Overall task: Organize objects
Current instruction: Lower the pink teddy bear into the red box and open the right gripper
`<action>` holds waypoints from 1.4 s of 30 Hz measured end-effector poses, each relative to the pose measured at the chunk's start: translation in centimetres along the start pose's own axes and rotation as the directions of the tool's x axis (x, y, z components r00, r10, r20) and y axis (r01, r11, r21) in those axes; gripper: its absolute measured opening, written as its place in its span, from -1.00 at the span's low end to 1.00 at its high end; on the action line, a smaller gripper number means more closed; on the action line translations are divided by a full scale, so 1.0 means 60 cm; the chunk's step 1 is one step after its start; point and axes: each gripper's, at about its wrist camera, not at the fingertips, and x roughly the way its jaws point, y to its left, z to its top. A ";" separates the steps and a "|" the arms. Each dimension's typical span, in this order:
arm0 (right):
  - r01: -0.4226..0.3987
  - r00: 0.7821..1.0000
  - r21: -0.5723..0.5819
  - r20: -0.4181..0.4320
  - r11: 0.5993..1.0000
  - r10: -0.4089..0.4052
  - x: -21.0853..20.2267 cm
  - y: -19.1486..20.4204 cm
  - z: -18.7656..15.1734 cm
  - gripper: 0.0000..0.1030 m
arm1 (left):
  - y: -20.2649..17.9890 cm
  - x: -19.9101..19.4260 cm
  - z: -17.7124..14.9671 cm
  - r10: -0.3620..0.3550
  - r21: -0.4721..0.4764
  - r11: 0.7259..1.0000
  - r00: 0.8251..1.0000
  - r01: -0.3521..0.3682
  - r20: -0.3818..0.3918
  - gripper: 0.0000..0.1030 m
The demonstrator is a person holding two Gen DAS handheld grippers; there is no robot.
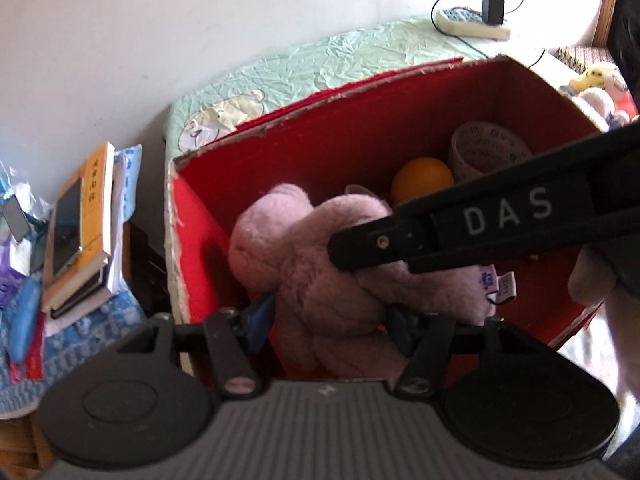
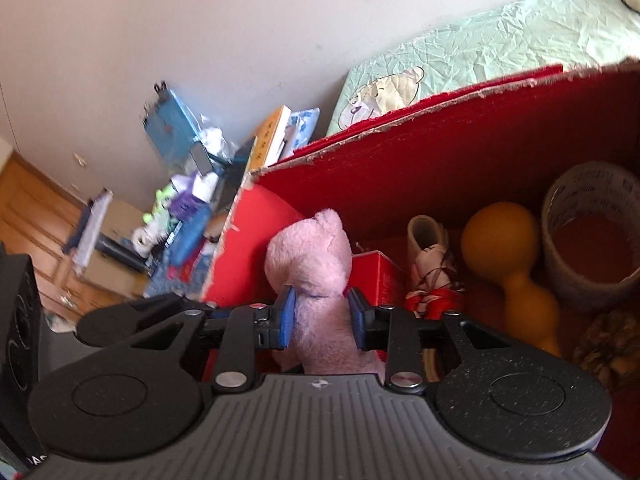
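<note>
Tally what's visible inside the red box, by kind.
Pink plush toy: 1
Yellow rattle-shaped toy: 1
Tape roll: 1
Small red carton: 1
Red-and-white wrapped bundle: 1
Brown pinecone-like thing: 1
Total: 6

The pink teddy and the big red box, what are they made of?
The pink teddy looks like soft plush fabric: fuzzy, matte, squashing between the blue fingers. The red box seems to be cardboard with a red coating: its torn top edge shows pale, ragged paper layers.
</note>
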 end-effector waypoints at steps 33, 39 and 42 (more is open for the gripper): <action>0.234 0.959 -0.142 -0.130 0.962 -0.253 0.033 0.015 -0.010 -0.56 | 0.008 -0.046 -0.012 0.034 -0.039 0.999 0.998 -0.031 0.059 0.36; 0.375 0.917 -0.234 -0.049 0.897 -0.396 0.012 0.022 -0.019 -0.45 | 0.002 -0.044 -0.013 0.041 -0.086 0.996 0.997 -0.036 0.059 0.40; 0.414 0.901 -0.245 -0.026 0.877 -0.433 -0.004 0.020 -0.023 -0.45 | -0.003 -0.043 -0.010 0.047 -0.109 0.993 0.997 -0.041 0.059 0.40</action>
